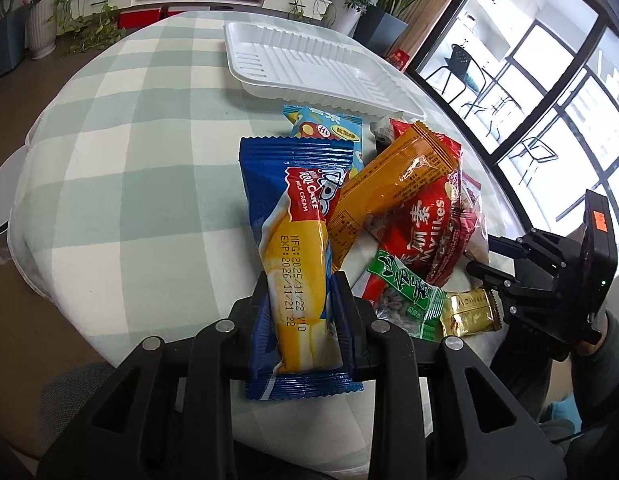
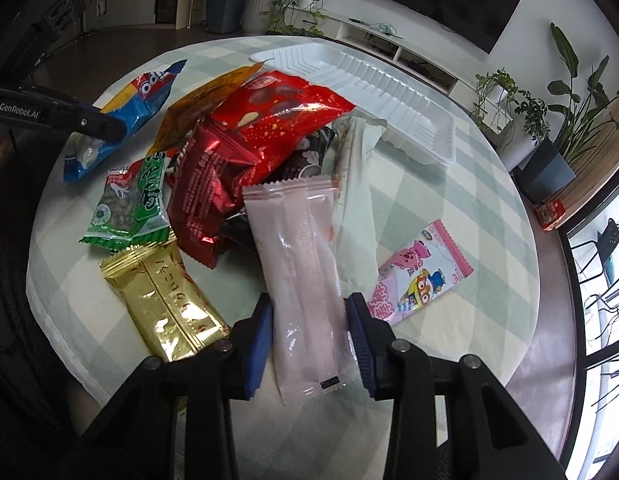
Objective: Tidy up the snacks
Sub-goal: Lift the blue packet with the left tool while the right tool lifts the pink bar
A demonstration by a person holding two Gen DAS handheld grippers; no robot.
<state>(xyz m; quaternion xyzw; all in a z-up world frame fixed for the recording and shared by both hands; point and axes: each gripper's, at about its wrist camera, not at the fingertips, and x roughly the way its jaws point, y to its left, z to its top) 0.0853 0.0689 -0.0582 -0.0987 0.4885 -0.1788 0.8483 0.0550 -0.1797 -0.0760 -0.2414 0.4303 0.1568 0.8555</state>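
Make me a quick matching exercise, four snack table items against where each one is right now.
Things:
1. roll cake packet
2. pale pink packet
3. white tray
4. gold packet

Places:
A. at the far side of the table, nothing in it
B. clamped in the left gripper
C. beside the green packet
D. between the right gripper's fingers

Pairs: 1-B, 2-D, 3-A, 4-C

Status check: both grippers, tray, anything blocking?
Left gripper shut on blue roll cake packet. Right gripper astride pink packet, grip unconfirmed. White tray holds nothing, path clear.
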